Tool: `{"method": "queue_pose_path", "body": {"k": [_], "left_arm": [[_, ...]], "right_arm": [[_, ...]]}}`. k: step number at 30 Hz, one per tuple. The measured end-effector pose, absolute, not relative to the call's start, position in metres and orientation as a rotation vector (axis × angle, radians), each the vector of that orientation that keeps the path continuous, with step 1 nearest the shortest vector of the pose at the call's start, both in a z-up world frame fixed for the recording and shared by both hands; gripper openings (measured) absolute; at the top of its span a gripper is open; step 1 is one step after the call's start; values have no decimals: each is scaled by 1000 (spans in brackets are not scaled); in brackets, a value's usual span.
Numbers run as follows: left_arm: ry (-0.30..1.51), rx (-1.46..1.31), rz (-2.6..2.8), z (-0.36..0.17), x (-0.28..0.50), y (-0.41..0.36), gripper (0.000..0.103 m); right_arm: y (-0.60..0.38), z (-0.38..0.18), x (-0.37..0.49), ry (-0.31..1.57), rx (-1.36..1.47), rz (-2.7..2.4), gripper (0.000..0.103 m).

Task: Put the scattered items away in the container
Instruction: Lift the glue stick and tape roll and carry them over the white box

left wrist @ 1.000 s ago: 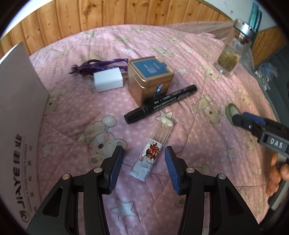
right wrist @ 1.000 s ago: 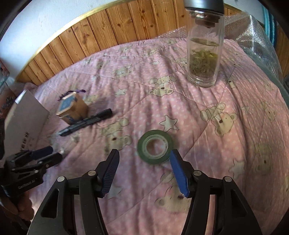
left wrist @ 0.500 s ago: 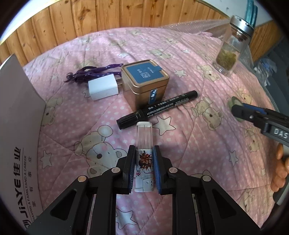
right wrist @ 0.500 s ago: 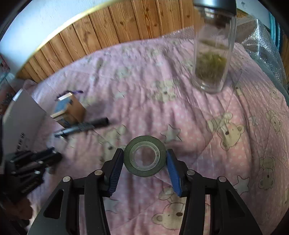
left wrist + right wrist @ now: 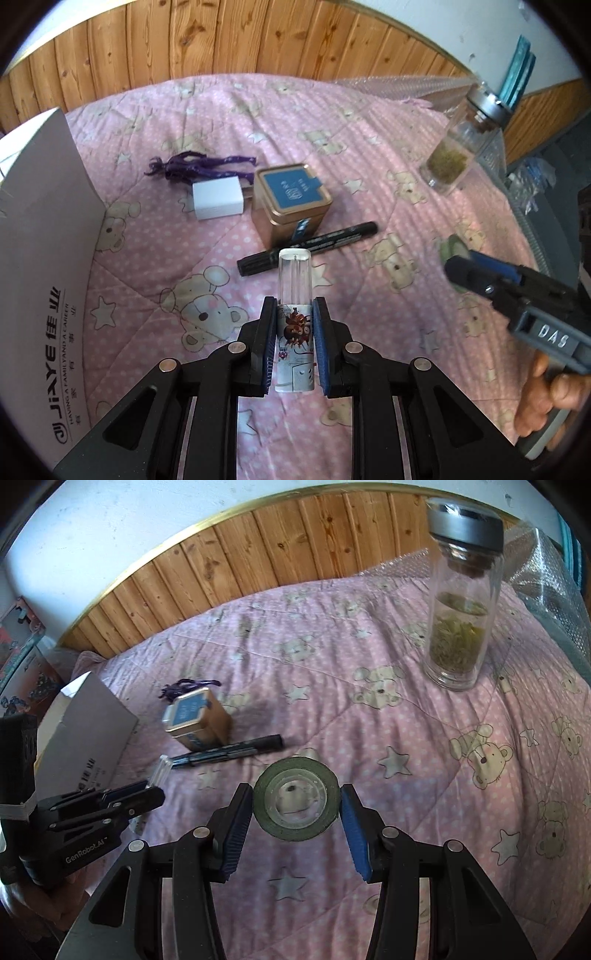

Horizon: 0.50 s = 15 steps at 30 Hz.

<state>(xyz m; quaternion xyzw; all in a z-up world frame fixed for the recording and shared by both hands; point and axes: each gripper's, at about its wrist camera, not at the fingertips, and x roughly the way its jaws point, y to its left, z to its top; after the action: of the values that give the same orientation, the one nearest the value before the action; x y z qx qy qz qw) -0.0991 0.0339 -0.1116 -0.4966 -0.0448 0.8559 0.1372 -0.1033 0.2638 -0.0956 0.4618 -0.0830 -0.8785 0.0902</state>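
My left gripper (image 5: 294, 343) is shut on a clear lighter (image 5: 294, 295) with a printed label, held just above the pink quilt. My right gripper (image 5: 296, 808) is shut on a green tape roll (image 5: 296, 798), lifted off the quilt. A black marker (image 5: 308, 248), a gold tin with a blue lid (image 5: 291, 205), a white charger (image 5: 218, 196) and a purple ribbon (image 5: 201, 166) lie on the quilt ahead of the left gripper. The white cardboard box (image 5: 40, 258) stands at the left. The left gripper also shows in the right wrist view (image 5: 110, 805).
A glass tea bottle (image 5: 458, 602) with a metal lid stands at the far right of the quilt. Bubble wrap (image 5: 546, 583) lies beyond it. A wooden panel wall (image 5: 221, 48) runs behind the bed. The bed edge drops off at the right.
My left gripper closed on the lighter and lifted it. My right gripper closed on the tape roll and raised it off the quilt.
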Motion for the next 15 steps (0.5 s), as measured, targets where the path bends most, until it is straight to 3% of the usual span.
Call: {"method": "queue_pose_path", "body": {"k": [15], "left_arm": [[-167,-1346,2485,-74,-76,25,19]], "right_arm": [[232,-80,-88,-209,1345,-2596,49]]}}
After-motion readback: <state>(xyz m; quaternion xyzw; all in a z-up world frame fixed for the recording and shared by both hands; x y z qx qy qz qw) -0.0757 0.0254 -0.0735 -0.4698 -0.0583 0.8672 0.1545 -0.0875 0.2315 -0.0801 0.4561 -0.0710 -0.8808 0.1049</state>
